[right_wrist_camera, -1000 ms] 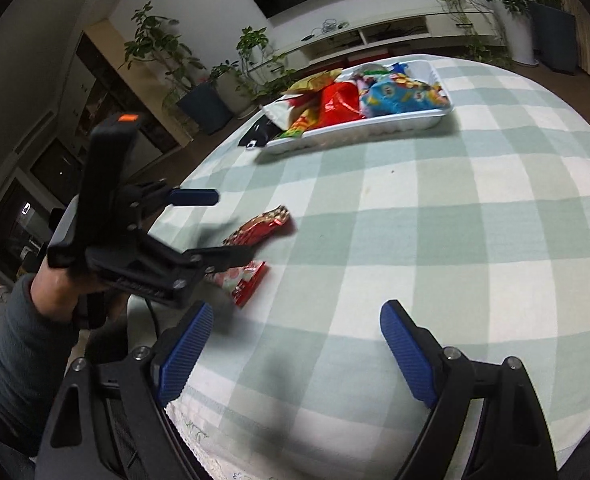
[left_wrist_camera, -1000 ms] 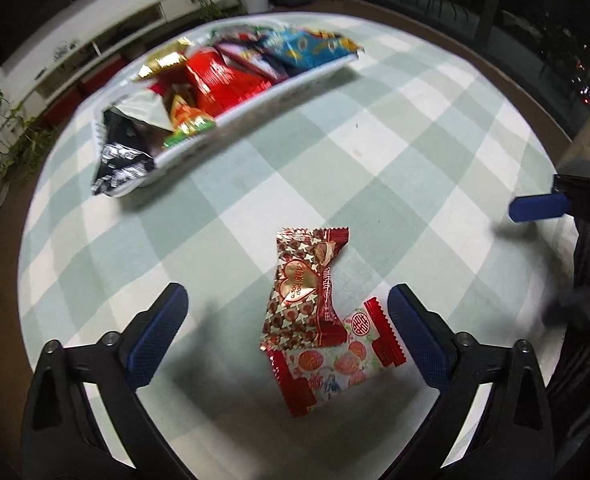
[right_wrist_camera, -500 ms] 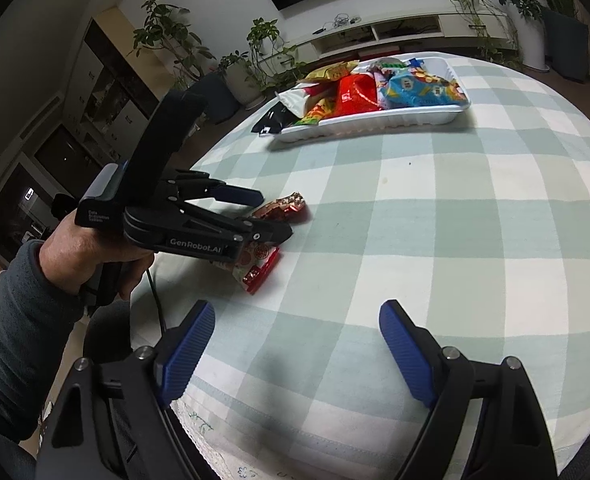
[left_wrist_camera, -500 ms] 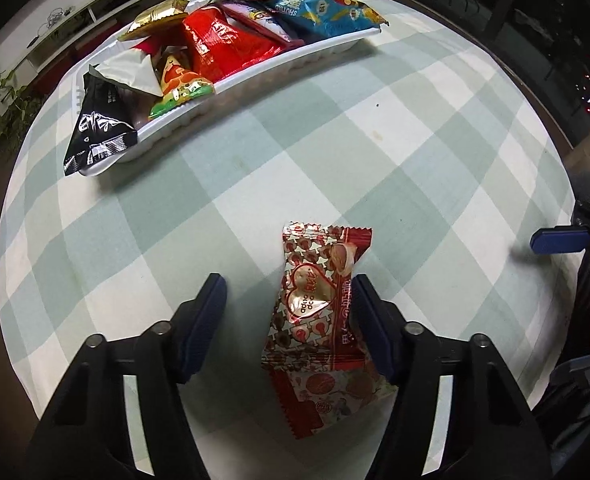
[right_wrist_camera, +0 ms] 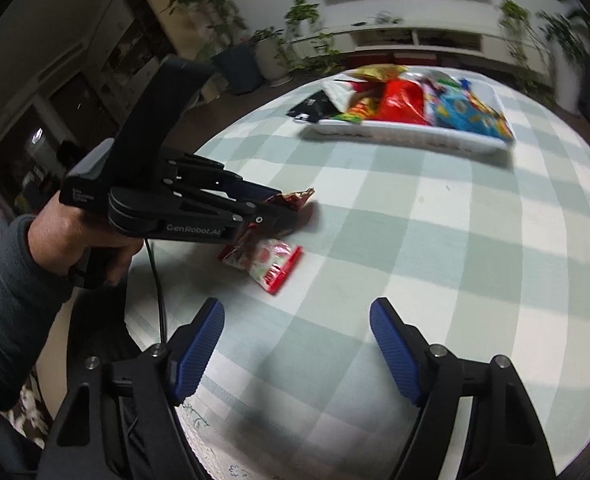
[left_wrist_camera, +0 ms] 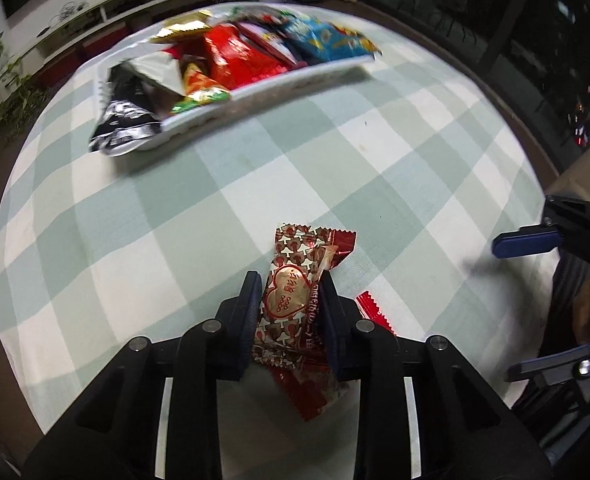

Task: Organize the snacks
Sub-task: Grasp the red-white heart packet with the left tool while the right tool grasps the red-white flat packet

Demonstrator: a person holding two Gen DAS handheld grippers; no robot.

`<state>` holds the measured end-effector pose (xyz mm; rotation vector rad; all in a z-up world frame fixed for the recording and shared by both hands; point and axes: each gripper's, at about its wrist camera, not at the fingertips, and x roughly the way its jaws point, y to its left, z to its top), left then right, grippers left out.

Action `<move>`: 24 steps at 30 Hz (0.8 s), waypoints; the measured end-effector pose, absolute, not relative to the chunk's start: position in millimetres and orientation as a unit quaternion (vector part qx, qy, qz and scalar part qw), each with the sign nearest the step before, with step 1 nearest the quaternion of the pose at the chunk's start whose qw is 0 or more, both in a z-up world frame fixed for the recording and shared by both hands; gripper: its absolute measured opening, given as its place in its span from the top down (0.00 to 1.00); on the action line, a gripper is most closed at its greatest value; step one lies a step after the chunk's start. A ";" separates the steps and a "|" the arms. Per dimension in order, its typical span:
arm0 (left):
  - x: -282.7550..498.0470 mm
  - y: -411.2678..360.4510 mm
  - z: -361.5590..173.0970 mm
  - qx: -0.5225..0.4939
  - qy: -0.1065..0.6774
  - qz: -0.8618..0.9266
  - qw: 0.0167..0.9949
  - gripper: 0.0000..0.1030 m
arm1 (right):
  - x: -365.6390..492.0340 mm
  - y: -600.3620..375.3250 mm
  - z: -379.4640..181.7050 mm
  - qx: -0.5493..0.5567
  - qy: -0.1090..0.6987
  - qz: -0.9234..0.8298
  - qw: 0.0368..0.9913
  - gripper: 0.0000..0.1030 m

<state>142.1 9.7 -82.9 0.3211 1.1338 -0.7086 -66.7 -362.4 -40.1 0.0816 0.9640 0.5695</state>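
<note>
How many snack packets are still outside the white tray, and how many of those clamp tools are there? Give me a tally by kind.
Heart-print packet, pinched in the left gripper: 1
Red-and-white packet, lying on the tablecloth: 1
Snack packets outside the tray: 2
Grippers, left and right gripper: 2
Total: 4

Heart-print snack (left_wrist_camera: 295, 300) between tongs (left_wrist_camera: 291, 312)

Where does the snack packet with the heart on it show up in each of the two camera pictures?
Left wrist view: the heart packet sits low in the middle, pinched by the left gripper.
Right wrist view: only its crinkled end pokes out of that gripper, left of the middle.
Shared landmark: the white tray of snacks at the table's far side.
</note>
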 end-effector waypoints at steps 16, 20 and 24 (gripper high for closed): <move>73.4 155.2 -49.7 -0.108 0.453 -0.254 0.848 0.75 | -1.9 -258.6 -61.8 -0.239 0.486 0.409 0.734 0.36; 65.6 146.6 -50.9 -0.102 0.453 -0.260 0.847 0.75 | 3.5 -245.7 -79.7 -0.281 0.503 0.410 0.707 0.38; 65.0 137.3 -54.3 -0.099 0.454 -0.266 0.845 0.75 | 8.0 -244.0 -79.4 -0.282 0.509 0.414 0.700 0.40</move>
